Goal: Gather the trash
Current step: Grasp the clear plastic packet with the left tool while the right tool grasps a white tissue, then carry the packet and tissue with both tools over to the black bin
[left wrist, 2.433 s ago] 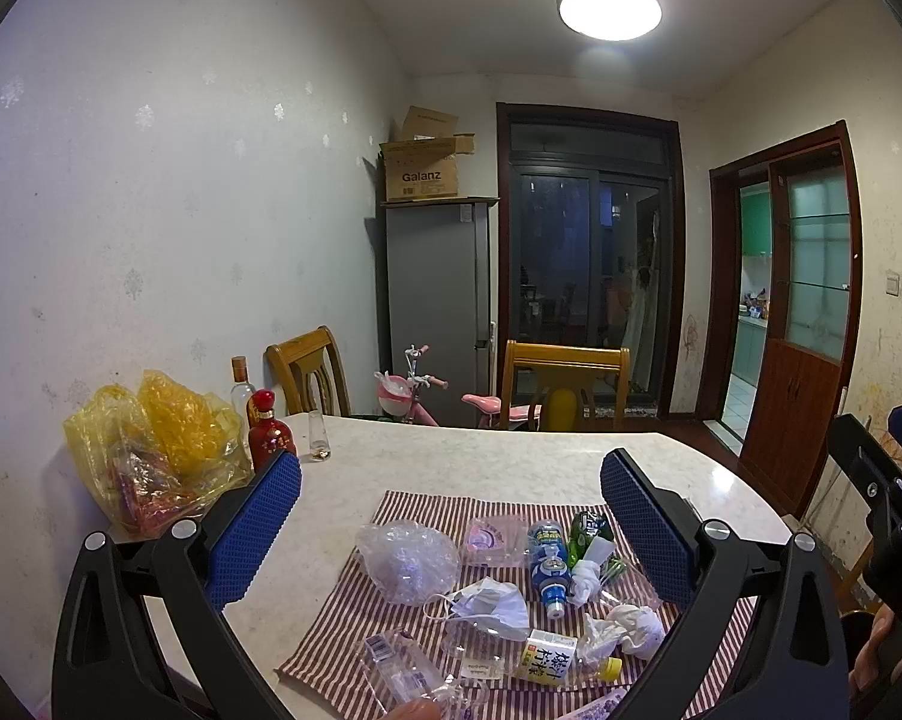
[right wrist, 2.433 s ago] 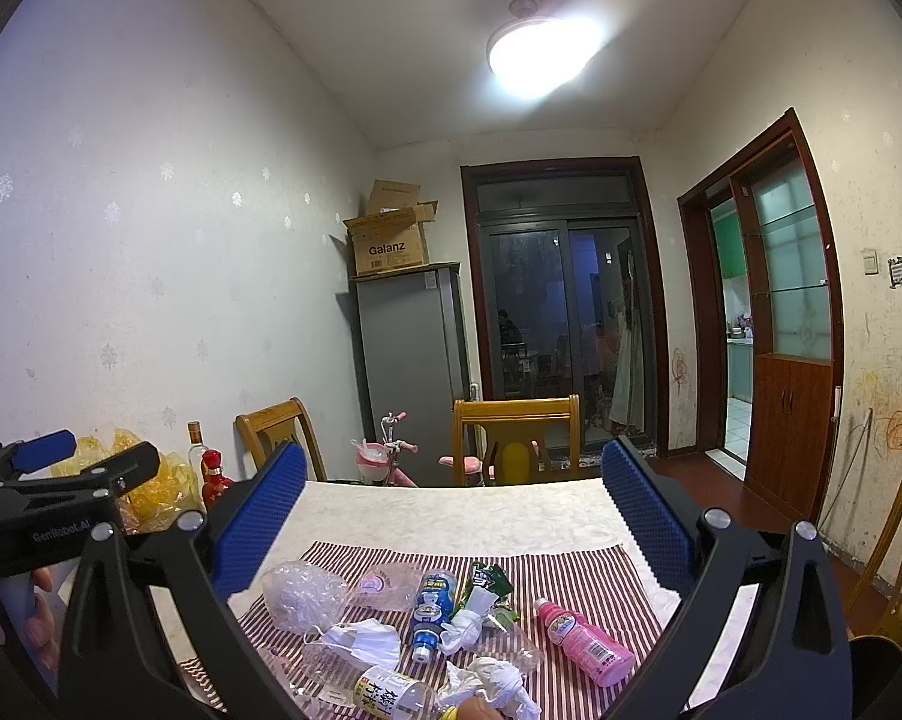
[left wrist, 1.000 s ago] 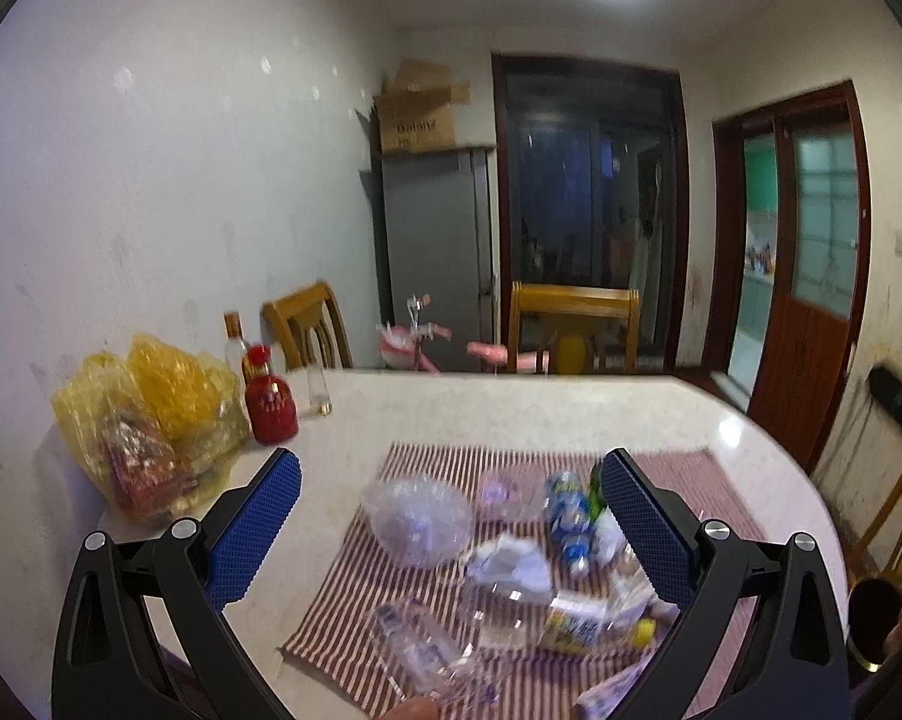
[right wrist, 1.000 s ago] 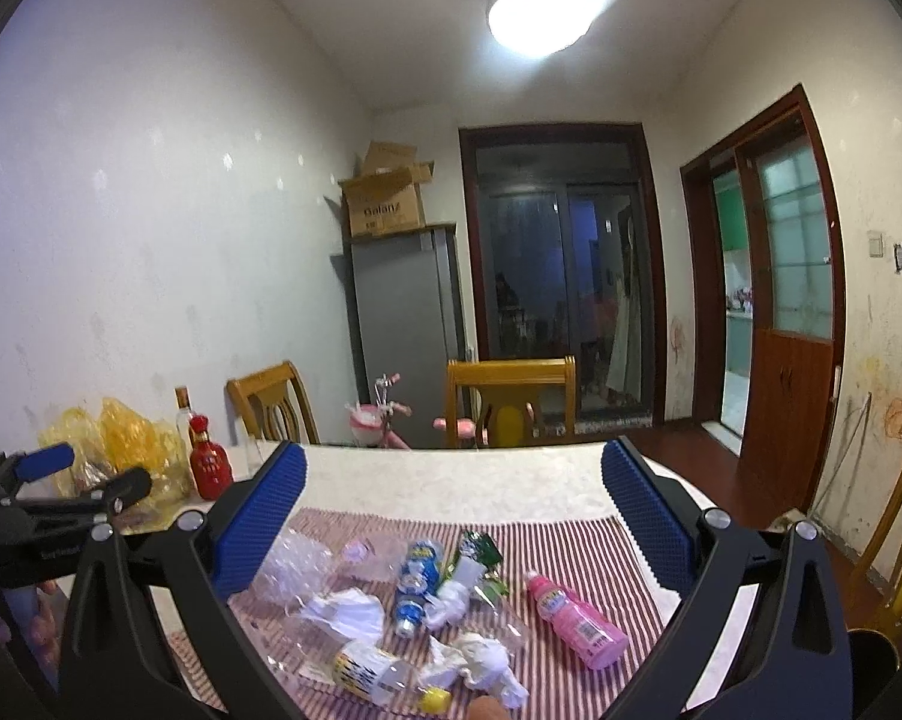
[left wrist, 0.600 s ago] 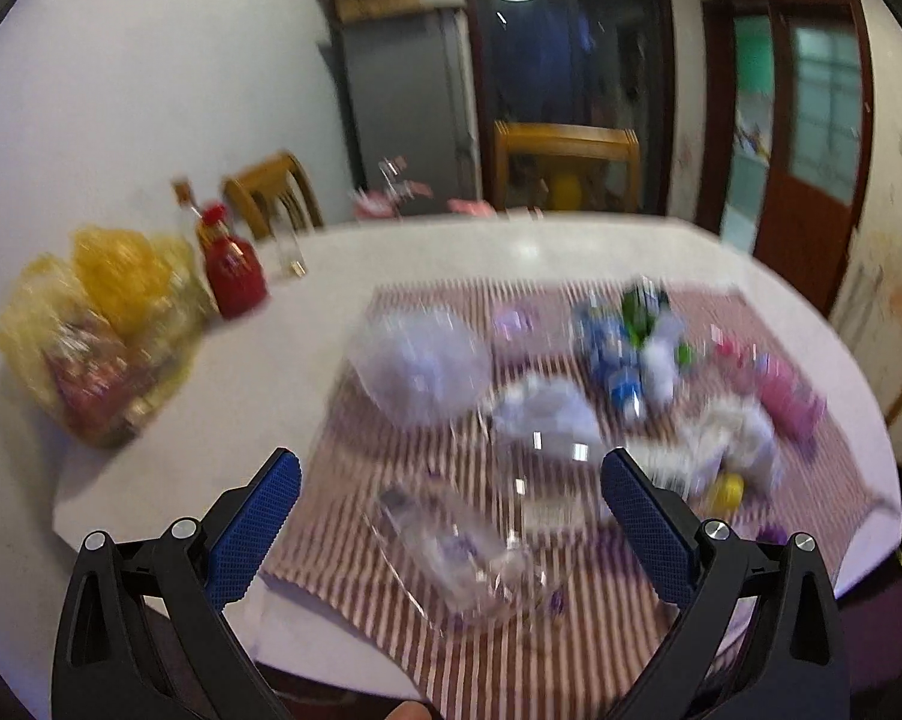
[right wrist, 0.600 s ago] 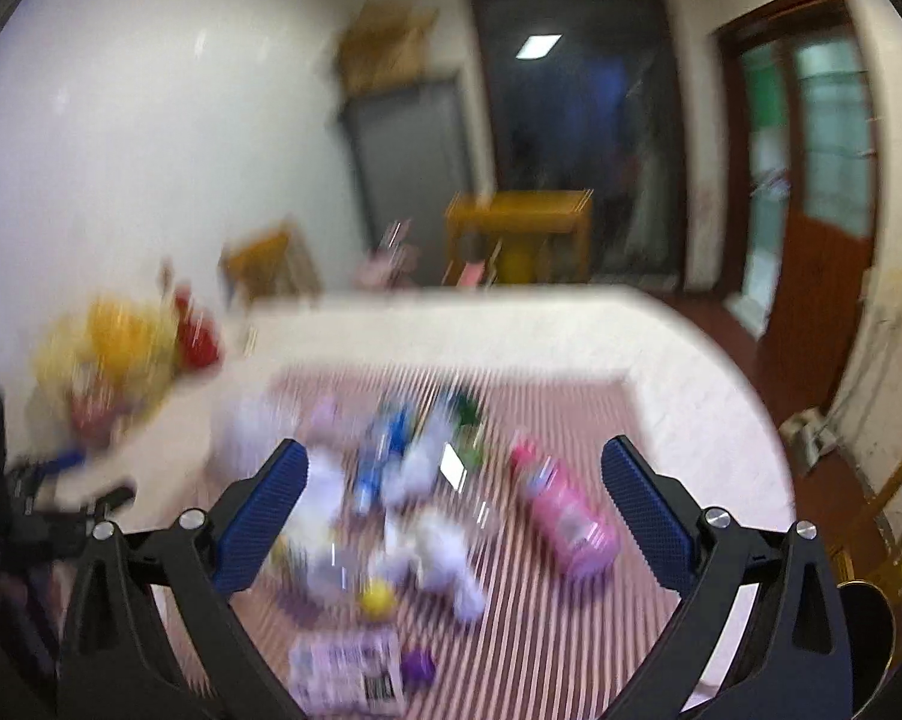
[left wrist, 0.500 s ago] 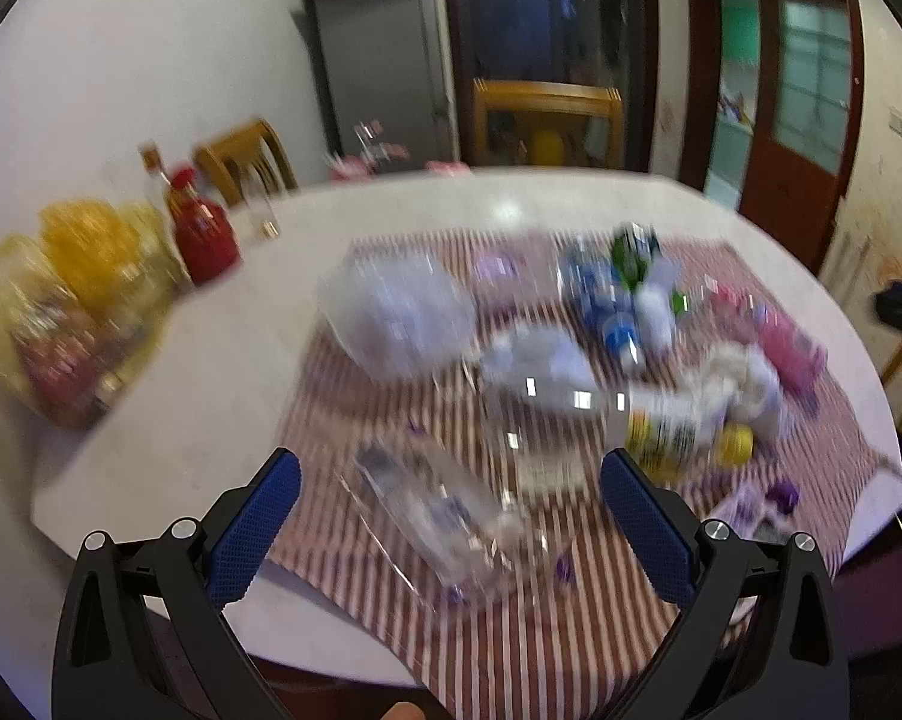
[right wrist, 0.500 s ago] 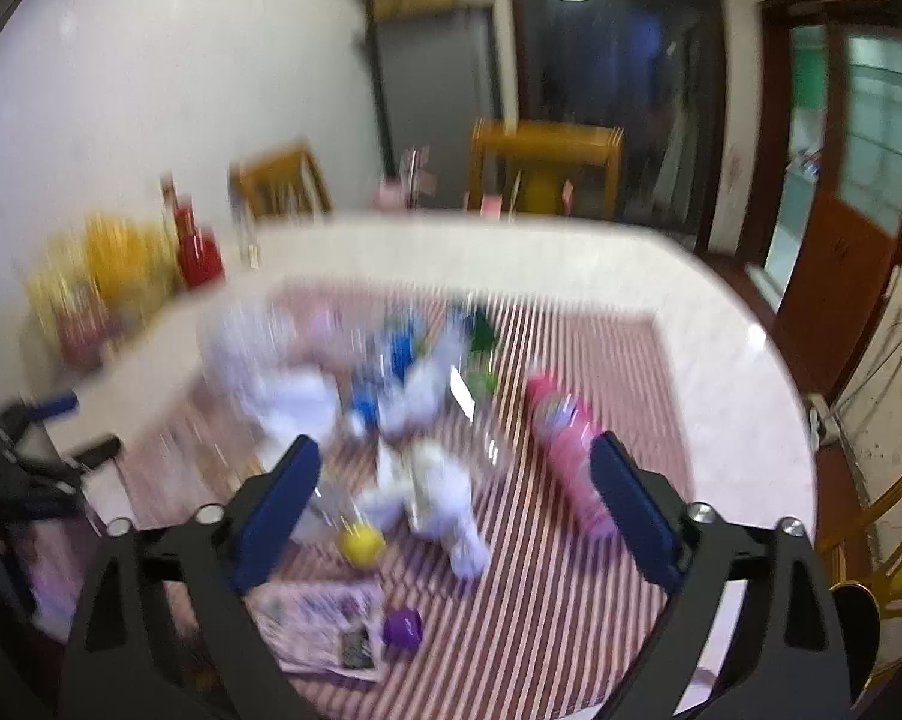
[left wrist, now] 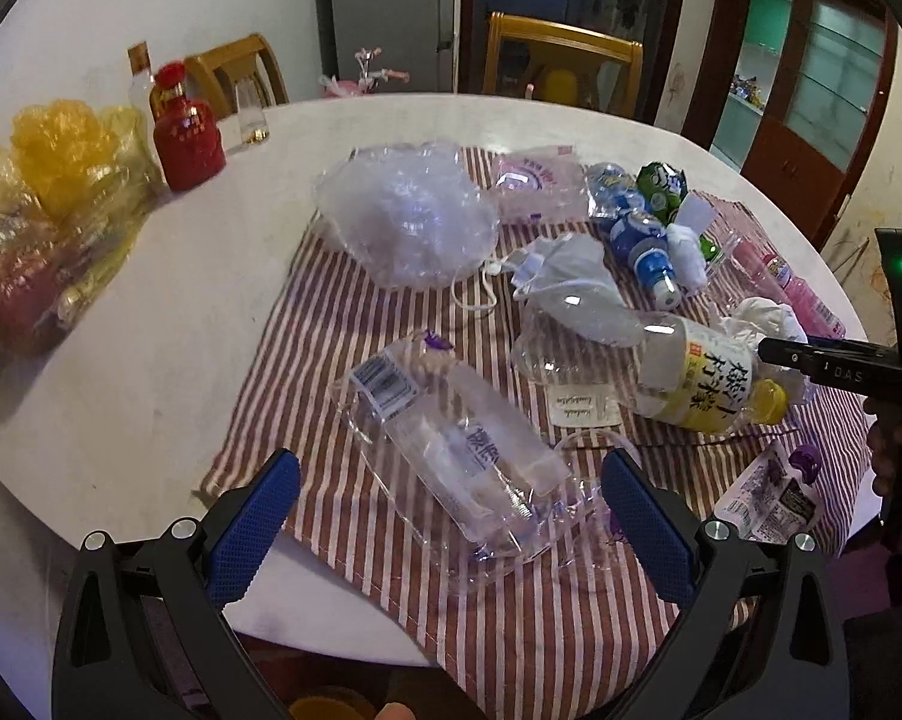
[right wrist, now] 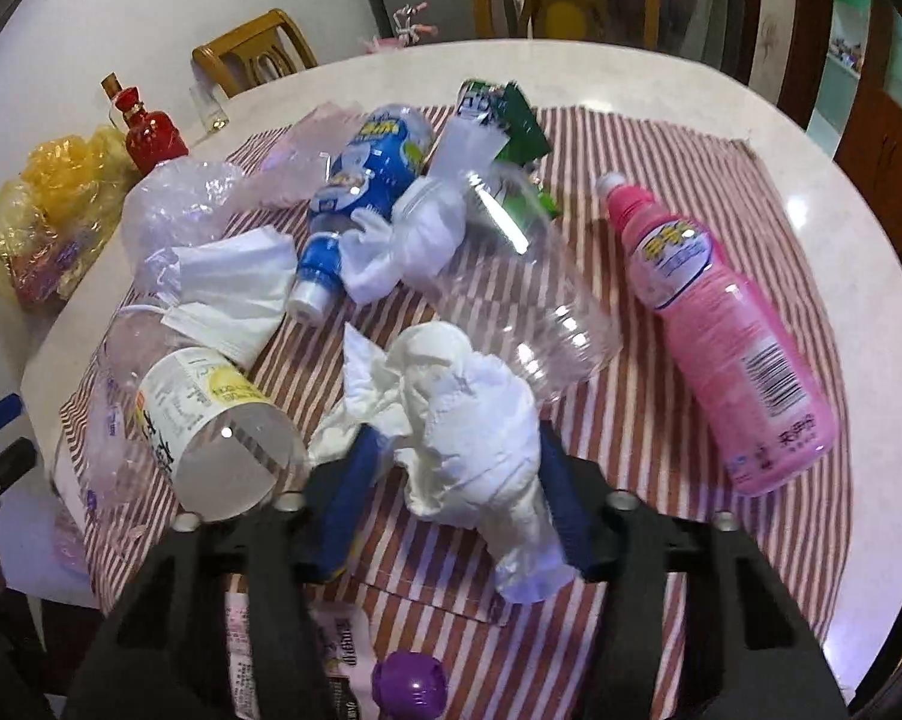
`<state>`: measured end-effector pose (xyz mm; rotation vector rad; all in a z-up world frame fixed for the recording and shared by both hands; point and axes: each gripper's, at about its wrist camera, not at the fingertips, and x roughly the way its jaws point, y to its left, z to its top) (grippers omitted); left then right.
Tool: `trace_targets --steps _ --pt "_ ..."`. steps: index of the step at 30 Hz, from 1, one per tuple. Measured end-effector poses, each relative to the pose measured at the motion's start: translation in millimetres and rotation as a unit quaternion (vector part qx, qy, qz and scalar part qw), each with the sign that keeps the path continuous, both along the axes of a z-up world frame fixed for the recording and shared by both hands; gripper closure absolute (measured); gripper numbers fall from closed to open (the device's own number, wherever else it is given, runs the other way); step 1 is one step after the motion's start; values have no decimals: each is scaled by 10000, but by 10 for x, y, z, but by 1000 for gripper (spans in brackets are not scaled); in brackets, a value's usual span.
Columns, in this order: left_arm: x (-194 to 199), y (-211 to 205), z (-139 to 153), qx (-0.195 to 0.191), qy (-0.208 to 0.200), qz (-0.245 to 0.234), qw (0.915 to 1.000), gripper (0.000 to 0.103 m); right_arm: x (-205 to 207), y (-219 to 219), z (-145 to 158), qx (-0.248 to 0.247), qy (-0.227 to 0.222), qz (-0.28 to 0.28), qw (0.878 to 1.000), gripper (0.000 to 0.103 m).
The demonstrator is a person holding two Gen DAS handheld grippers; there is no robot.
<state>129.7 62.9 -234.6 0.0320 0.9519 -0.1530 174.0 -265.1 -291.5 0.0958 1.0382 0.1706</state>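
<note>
From the left wrist camera, the left gripper (left wrist: 451,504) hangs over the near edge of the round table (left wrist: 151,324) with its blue fingers spread wide and nothing pinched. Between and just beyond them lies a crushed clear plastic package (left wrist: 457,450) on the striped cloth (left wrist: 343,324). Further in sit a crumpled clear bag (left wrist: 403,222), a face mask (left wrist: 559,264), a blue-labelled bottle (left wrist: 643,240) and a yellow-labelled bottle (left wrist: 697,384). At the table's far left edge stand a red bottle (left wrist: 184,138) and a yellow bag (left wrist: 49,204). The right gripper's dark body shows at the right edge, over the cloth's right side.

From the right wrist camera, the right gripper (right wrist: 457,480) is closing around a crumpled white tissue wad (right wrist: 469,414) near the cloth's near edge. Both blue fingers (right wrist: 355,480) sit against its sides, though whether they press firmly yet is hard to judge. A pink bottle (right wrist: 709,330) lies towards the cloth's right side, a clear bottle (right wrist: 529,276) just beyond the wad, and a purple-capped pouch (right wrist: 409,684) under the gripper.
</note>
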Motion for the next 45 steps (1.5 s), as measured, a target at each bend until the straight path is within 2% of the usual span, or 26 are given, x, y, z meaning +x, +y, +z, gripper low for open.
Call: trace_targets --steps 3,4,8,12,15,17,18,20,21,22,23,25,29,35,40,45 --pt "47 30 -54 -274 124 30 9995 6 -12 -32 -28 129 72 -28 9999 78" --pt "83 40 -76 -421 181 76 9989 6 -26 -48 -26 208 80 -55 9997 80" --pt "226 14 -216 -402 457 416 9973 6 -136 -155 133 382 -99 -223 9990 81" --pt "375 35 -371 -645 823 942 9901 6 -255 -299 341 390 -378 -378 9978 81" --pt "497 -3 -551 -392 1091 1327 9844 6 -306 -395 483 426 -558 -450 9965 80" --pt "533 -9 -596 -174 1095 1533 9819 6 -314 -393 565 453 -668 -449 9957 80" --pt "550 -8 -624 -136 1123 1586 9808 13 -321 -394 598 459 -713 -444 9954 80" --pt "550 -18 -632 -87 1104 1555 9816 37 -350 -428 652 478 -788 -447 9947 79" --pt "558 -45 -628 32 1061 1486 9832 57 -365 -446 659 485 -814 -452 9945 78" --pt "561 -63 -617 89 1009 1381 9852 67 -362 -454 664 490 -828 -457 9943 78" --pt "563 -43 -611 -38 1006 1352 9857 72 -365 -467 669 505 -841 -468 9941 78" --pt "549 7 -542 -190 885 1370 9864 89 -355 -462 672 525 -854 -458 9939 78" --pt "485 56 -347 -348 584 1262 9897 92 -369 -452 683 544 -895 -448 9935 78" --pt "326 102 156 -473 -9 1144 9923 93 -403 -440 722 586 -951 -396 9929 78" --pt "141 -6 561 -505 -482 903 9935 93 -409 -424 691 629 -940 -383 9928 78" --pt "27 -204 871 -625 -785 545 9935 93 -447 -440 688 717 -962 -395 9920 78"
